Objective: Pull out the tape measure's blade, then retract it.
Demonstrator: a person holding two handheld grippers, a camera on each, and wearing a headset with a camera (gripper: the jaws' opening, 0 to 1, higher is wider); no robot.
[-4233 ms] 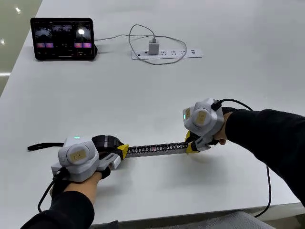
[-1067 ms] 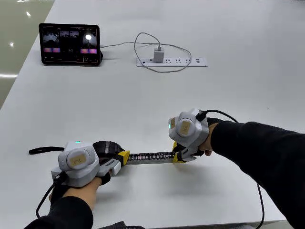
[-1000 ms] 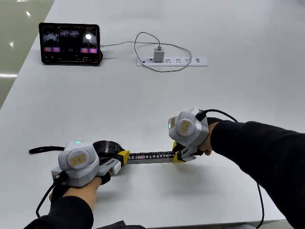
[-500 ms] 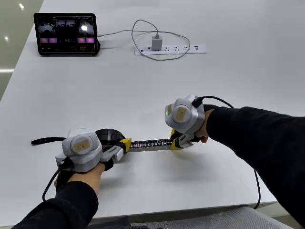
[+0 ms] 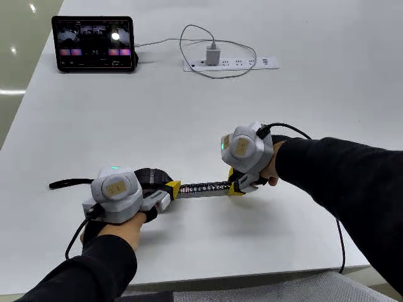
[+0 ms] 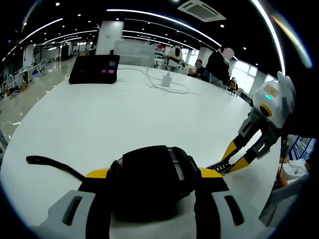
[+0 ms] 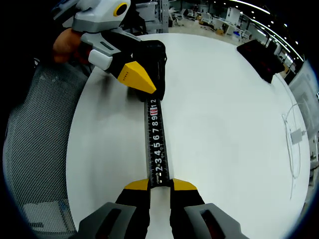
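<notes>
Black-and-yellow tape measure (image 5: 155,178): lies near the front edge of the desk (image 5: 189,119), left of its middle, with its dark strap (image 5: 66,184) trailing toward the left edge.

Change noted: the exposed blade (image 7: 155,144) is clearly shorter than it was a few seconds ago, and the right gripper (image 7: 160,185) has come in toward the tape measure along the front edge. The shortening goes on through the last second.

Reading for the task: the pull-out appears done and the retraction is under way. A short run of blade remains outside the housing.

Left gripper (image 5: 167,190): jaws closed around the tape measure, one on each side of the black body, pinning it to the desk.

Right gripper: yellow tips almost together, pinching the free end of the blade. The blade runs straight and flat from these tips to the mouth of the tape measure.

Other items: tablet (image 5: 94,43) at the far left corner, screen lit; power strip (image 5: 233,63) with plugged charger and looped cable near the far edge. Both stand well apart from the work.
</notes>
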